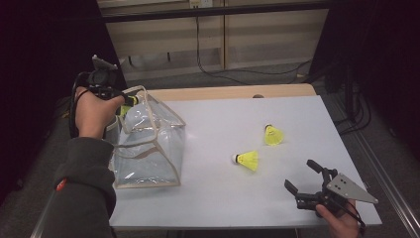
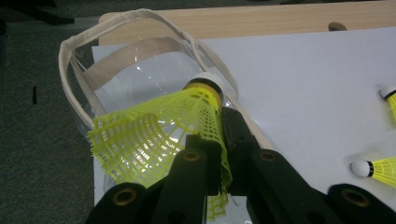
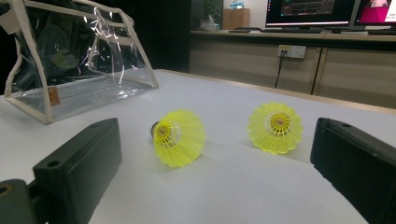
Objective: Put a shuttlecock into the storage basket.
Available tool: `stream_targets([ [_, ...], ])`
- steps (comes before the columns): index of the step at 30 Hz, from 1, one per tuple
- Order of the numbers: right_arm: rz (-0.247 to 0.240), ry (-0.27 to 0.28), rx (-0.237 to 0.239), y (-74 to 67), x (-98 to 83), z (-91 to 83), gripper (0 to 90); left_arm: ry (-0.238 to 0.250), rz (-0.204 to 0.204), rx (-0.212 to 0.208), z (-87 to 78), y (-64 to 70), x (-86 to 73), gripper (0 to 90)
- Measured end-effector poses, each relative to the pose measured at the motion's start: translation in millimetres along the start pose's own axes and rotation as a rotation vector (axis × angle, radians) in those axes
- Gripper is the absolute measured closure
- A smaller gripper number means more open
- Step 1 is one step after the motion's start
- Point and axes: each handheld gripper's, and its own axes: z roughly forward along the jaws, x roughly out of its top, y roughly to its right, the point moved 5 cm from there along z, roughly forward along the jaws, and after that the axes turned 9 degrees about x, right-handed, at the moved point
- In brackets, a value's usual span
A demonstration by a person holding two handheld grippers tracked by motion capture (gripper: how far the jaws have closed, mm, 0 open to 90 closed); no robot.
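In the high view, the left gripper (image 1: 130,99) sits at the upper left of the frame, held in the person's left hand (image 1: 94,111) over the open top of the clear bag (image 1: 148,144). Its grip is hard to read from there. The left gripper view settles it: the two black jaws are closed on the squashed yellow skirt of a shuttlecock (image 2: 159,130), whose white cork end points away from the camera, toward the upper middle of that frame. Behind the shuttlecock lie the bag's cloth-edged rim and handle (image 2: 70,46), so the shuttlecock hangs just above the bag's mouth, not yet inside.

The right gripper (image 1: 304,181) rests low at the lower right of the high view, held by the right hand (image 1: 341,220), its grey plate on top and its jaws standing wide apart with nothing between them. The right gripper view looks along the table (image 3: 233,186) at near table height and shows what the high view cannot: the two loose shuttlecocks seen from their open skirt ends. The nearer shuttlecock (image 3: 178,136) lies left of centre, the farther shuttlecock (image 3: 275,127) right of centre, both apart from each other and from the jaws at the frame's lower corners. The bag stands at the upper left of that view.

The left forearm, in a grey sleeve (image 1: 84,188), rises from the lower left of the high view with the wrist bent toward the bag.
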Motion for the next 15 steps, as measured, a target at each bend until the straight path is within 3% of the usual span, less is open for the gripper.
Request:
stream_targets([
  [15, 0.001, 0.001, 0.002, 0.0, 0.1, -0.3, 1.7, -0.011, -0.013, 0.027, 8.1, -2.8, -2.5, 87.1],
])
